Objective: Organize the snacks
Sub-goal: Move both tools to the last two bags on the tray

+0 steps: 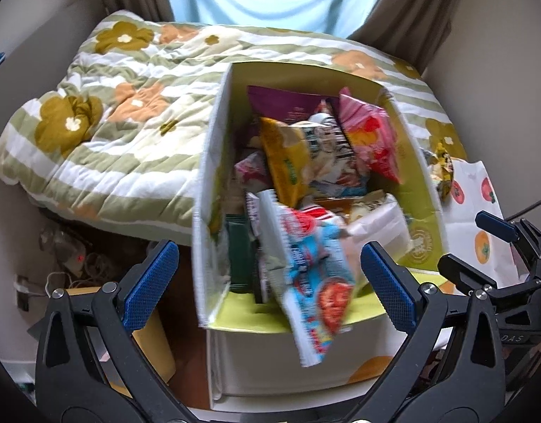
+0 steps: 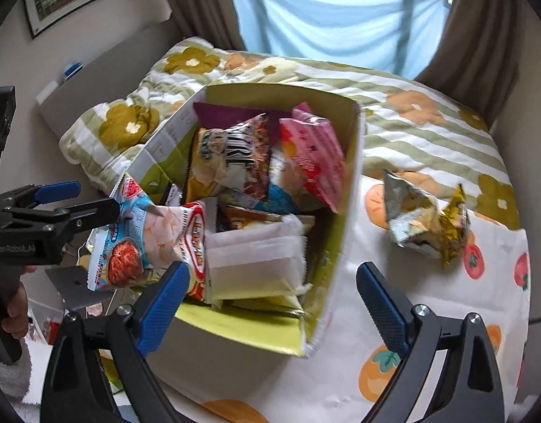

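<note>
A blue-and-white snack packet [image 1: 307, 282] hangs over the near edge of the full box [image 1: 214, 162] on the bed [image 1: 94, 134]. The left hand-held gripper [image 1: 267, 282] and right hand-held gripper [image 2: 270, 299] are both spread wide, empty.

Left gripper [image 1: 268, 283] wide open, blue pads [image 1: 149, 282] spread well apart and tilted forward and down. Same deal with the right gripper [image 2: 272, 305]: jaws wide apart, pointing forward and down. Seen from the right wrist camera, left one sticking in from the left edge, fingers aimed sideways to the right, with a bare hand [image 2: 14, 308] wrapped round its black grip lower down. From the left camera, right one poking in at the right edge, also open.
</note>
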`<state>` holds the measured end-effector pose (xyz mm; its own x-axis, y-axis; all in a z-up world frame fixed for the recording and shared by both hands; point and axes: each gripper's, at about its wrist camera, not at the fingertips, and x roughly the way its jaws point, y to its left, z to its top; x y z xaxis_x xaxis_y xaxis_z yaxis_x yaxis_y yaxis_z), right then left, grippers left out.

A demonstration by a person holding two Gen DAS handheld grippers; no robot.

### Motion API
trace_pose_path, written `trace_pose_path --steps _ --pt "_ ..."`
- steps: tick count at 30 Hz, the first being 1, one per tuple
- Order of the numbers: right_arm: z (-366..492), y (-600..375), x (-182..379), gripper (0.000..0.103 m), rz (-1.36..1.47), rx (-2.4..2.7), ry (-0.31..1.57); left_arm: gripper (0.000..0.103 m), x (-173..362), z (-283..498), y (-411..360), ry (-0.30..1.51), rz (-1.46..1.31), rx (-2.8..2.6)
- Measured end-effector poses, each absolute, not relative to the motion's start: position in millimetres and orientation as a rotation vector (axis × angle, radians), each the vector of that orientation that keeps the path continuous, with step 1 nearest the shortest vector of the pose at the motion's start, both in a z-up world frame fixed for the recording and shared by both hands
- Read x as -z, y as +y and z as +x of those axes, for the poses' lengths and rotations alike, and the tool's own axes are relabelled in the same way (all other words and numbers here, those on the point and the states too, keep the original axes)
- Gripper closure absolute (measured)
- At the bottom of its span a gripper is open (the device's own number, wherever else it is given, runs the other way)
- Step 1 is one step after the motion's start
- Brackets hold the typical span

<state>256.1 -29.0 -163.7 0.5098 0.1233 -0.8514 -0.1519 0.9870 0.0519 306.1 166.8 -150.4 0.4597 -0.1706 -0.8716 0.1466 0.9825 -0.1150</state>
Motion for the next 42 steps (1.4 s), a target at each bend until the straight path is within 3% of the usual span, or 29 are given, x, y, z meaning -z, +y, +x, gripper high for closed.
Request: trace_pose_path --steps 11,24,34,42 --pt "235 -99 131 0.008 -0.008 -0.033 0.932 0.000 138 305 101 1.058 0.034 0.260" --pt "258 -243 130 0.008 0.010 -0.060 0.938 0.000 135 326 -52 1.027 0.096 0.249" --pt "314 -325 167 0.008 0.099 -0.095 1.043 0.000 174 371 -147 1.089 0.081 0.181" --pt "358 -347 220 0.009 0.242 -0.110 1.148 0.001 221 406 -167 1.139 0.124 0.107"
